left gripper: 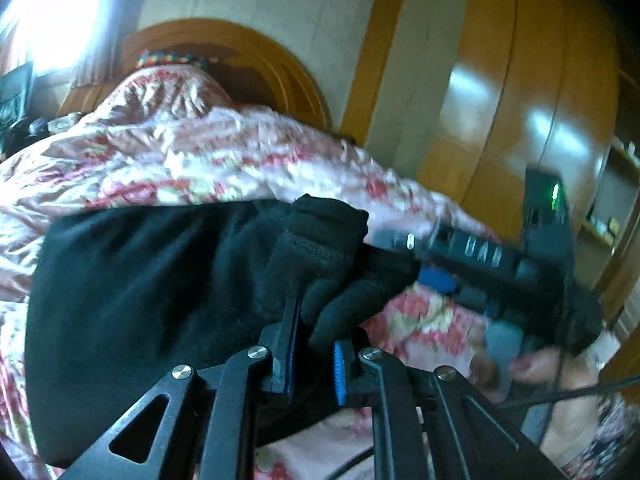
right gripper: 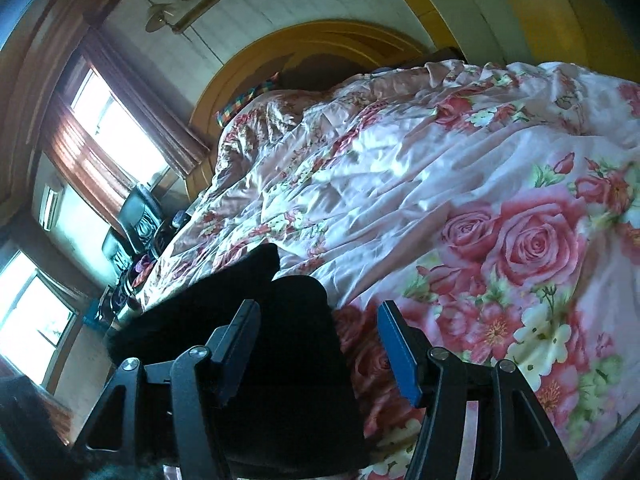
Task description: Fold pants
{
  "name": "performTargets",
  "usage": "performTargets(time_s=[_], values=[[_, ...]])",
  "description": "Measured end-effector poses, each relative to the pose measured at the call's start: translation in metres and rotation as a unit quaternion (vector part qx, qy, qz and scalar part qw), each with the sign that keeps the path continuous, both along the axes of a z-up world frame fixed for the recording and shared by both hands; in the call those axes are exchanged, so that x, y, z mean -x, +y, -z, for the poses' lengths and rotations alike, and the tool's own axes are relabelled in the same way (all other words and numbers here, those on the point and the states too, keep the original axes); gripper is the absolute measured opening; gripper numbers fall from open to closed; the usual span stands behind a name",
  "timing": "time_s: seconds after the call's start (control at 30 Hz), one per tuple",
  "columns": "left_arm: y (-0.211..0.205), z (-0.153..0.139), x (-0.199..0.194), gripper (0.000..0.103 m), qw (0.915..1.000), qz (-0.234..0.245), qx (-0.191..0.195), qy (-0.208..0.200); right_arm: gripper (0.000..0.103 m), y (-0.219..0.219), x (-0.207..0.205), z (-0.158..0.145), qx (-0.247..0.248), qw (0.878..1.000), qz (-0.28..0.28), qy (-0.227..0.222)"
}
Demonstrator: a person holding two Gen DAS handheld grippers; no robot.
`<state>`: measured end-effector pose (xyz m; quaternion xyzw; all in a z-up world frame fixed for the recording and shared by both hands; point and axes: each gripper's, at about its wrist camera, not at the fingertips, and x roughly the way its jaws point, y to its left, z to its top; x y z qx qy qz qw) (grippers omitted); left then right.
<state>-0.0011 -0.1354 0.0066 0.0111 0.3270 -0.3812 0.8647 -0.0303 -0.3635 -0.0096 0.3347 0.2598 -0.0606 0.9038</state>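
Black pants (left gripper: 140, 300) lie spread on a pink floral bedspread (left gripper: 180, 160). My left gripper (left gripper: 316, 332) is shut on a bunched fold of the pants (left gripper: 328, 264), which rises between its narrow jaws. The right gripper's blurred black body (left gripper: 492, 258) reaches in from the right, just past that fold, with a hand (left gripper: 532, 368) behind it. In the right wrist view my right gripper (right gripper: 318, 308) stands open low over the bed. The pants (right gripper: 280, 380) lie under its left finger (right gripper: 240, 340) and part of the gap. The blue pad (right gripper: 400, 356) is over bare bedspread (right gripper: 400, 160).
A curved wooden headboard (left gripper: 224, 40) stands at the bed's far end, with a multicoloured pillow (right gripper: 248, 100) against it. A glossy wooden wardrobe (left gripper: 500, 100) lines the right side. Curtained windows (right gripper: 112, 128) and bedside clutter (right gripper: 136, 216) are on the left.
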Motion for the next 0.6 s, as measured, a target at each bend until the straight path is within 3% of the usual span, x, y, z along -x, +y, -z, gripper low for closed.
performTargets(time_s=[0.13,0.3,0.4,0.53,0.6], values=[[-0.003,0.028,-0.004,0.021,0.9979,-0.005,-0.054,0.036,0.062,0.001,0.0,0.0,-0.001,1.0,-0.001,-0.002],[0.023,0.029,0.017,0.035,0.9977,0.047,-0.023,0.043,0.068,0.012,0.0,-0.003,-0.005,0.999,-0.033,-0.027],[0.041,0.026,0.029,0.036,0.9972,0.059,-0.016,0.043,0.068,0.026,-0.004,-0.004,-0.005,0.997,-0.068,-0.037],[0.071,0.015,0.024,0.036,0.9991,0.01,0.014,0.039,0.068,0.044,-0.01,-0.002,0.011,0.994,-0.103,-0.032],[0.086,0.007,0.011,0.036,0.9983,-0.038,0.021,0.039,0.068,0.05,-0.013,0.001,0.015,0.993,-0.115,-0.027]])
